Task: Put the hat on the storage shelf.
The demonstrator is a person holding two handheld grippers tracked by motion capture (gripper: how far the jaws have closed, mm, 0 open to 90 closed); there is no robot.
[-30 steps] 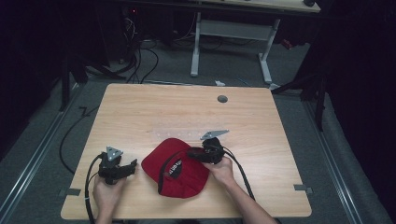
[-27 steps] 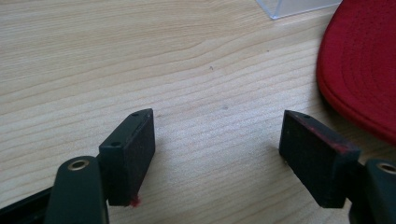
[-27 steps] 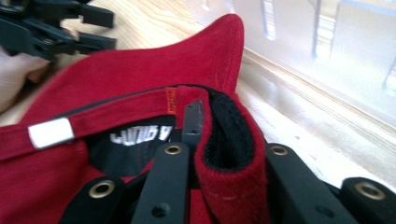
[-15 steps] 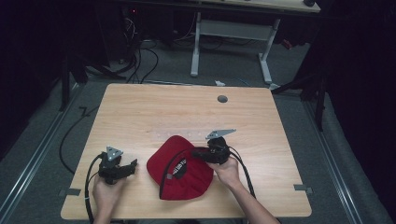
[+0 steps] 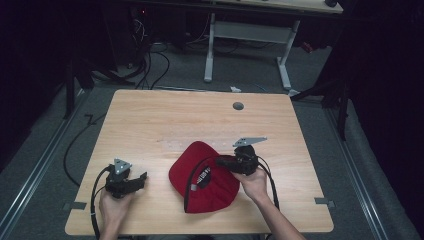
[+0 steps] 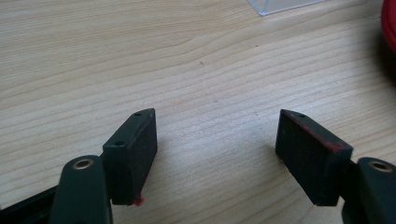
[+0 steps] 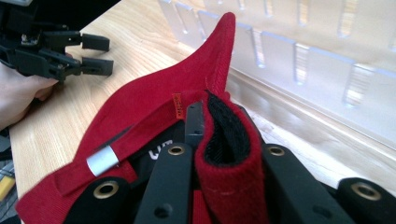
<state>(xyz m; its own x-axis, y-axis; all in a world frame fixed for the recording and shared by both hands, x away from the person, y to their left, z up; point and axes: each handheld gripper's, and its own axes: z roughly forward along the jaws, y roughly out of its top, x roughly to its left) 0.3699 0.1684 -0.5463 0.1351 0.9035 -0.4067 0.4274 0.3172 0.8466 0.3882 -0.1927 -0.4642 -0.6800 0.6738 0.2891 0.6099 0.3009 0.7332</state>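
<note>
cap lining [image 7: 154, 156]: white print, only "Um" or like letters show, rest hidden behind a jaw;
orange tag [image 7: 177, 106]: lettering too small to read;
inner label [image 5: 204, 176]: white marks, unreadable

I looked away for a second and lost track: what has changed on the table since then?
The right gripper, shut on the red cap, has lifted its edge and drawn it slightly toward the right. The left gripper stayed in place, open and holding nothing.

left gripper [image 5: 142, 177]: black body, grey three-cornered plate on top, black cable looping from it
right gripper [image 5: 221, 161]: black, same grey plate, black cable
jaws: flat black blocks, red smears on edges, brass-ringed screw holes
arms: bare, no sleeves in sight
</note>
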